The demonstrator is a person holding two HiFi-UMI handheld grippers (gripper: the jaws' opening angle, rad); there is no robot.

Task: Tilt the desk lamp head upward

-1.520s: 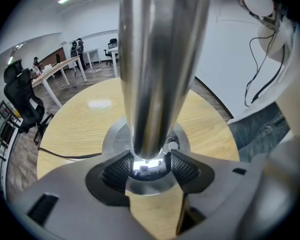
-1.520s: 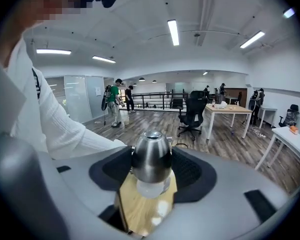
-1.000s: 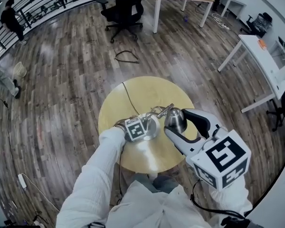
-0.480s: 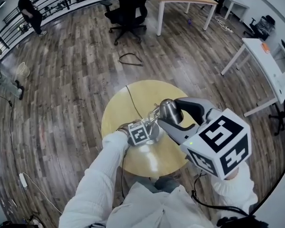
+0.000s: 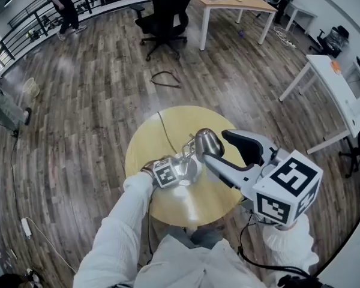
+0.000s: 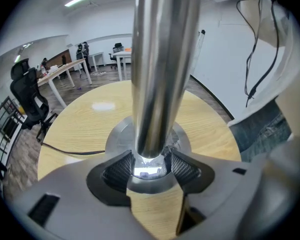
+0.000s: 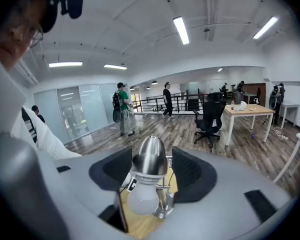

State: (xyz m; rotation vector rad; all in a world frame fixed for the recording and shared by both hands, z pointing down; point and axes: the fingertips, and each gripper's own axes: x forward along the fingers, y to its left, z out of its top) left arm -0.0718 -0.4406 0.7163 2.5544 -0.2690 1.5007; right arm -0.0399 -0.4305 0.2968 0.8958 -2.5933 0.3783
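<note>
1. 2 grippers are on 1 desk lamp, which stands near the middle of 1 round wooden bench in the centre of the head view.
2. 1 left gripper has its fingers closed on the foot of the lamp's post, just above the round base; the mesh pads press on it from both sides.
3. 1 right gripper has its fingers closed around the lamp head, 1 pad on each flank.
4. All of the lamp is brushed silver metal. Its head is egg-shaped, with 1 frosted white bulb at the open end. In the right gripper view the bulb end sits lower in the frame, facing the camera, and the closed metal end sits higher.
5. 1 black cord runs from the lamp across the bench toward the upper edge of the bench top.
6. On the wood floor beyond the bench: 1 black office chair at the top of the frame, 1 loop of dark cable below it, and 1 person by the railing at upper left.
</note>
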